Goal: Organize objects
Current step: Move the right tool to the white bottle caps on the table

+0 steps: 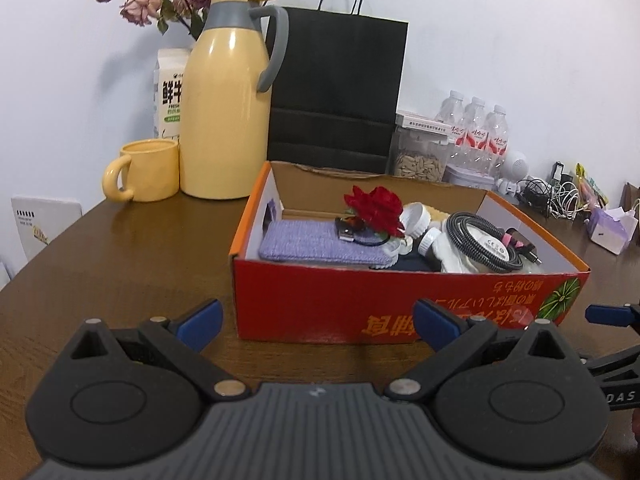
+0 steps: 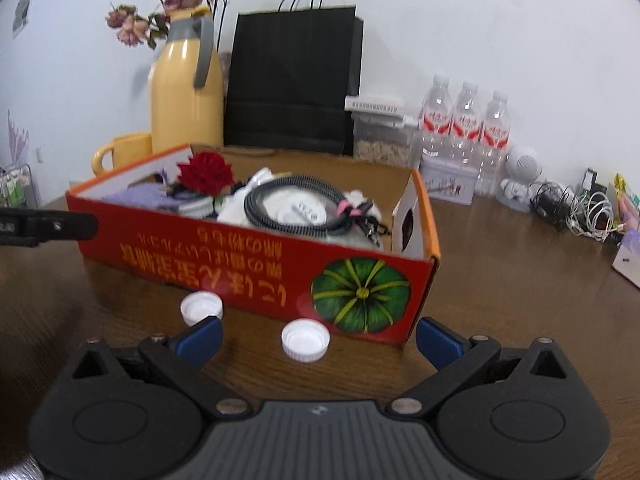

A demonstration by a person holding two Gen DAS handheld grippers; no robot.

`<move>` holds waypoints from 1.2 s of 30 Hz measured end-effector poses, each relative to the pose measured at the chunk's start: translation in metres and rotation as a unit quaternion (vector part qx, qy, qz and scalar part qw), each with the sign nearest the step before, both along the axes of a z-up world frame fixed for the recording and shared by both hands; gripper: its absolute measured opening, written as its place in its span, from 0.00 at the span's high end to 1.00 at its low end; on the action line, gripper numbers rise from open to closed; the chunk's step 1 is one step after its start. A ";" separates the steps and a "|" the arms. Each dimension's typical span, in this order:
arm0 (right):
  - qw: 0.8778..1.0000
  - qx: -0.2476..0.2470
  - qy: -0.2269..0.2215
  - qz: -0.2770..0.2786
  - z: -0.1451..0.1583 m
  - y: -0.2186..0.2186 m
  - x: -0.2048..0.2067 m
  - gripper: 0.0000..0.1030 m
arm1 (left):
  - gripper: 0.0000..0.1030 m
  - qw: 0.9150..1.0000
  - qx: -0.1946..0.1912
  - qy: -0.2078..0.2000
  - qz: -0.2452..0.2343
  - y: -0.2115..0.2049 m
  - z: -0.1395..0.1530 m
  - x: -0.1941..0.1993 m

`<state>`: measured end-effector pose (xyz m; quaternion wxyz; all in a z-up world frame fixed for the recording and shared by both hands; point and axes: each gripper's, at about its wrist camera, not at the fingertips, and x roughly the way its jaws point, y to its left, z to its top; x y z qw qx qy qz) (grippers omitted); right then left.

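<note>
Open red cardboard box sits mid-table on the dark wooden table. In it: knitted lilac pouch at left, red artificial rose on the pouch's right end, coiled black braided cable at right. Two white plastic bottle caps on the table in front of the box. Behind it: black paper bag; yellow thermos jug and yellow mug to the bag's left; three clear water bottles to its right.

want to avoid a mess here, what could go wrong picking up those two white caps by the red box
1. The nearer white cap lies flat and low between the open right gripper fingers; it may slip or skid.
2. The other cap lies right beside the left finger, so closing could knock it.
3. The red box is already full; a dropped cap may bounce out.
</note>
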<state>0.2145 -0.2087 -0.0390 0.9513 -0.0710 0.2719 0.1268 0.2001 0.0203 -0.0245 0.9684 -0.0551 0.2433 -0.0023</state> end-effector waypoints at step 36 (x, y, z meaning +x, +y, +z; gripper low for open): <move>0.999 0.029 -0.025 0.005 0.010 0.009 -0.001 0.73 | 0.00 0.999 0.018 0.037 -0.001 -0.014 -0.016 0.008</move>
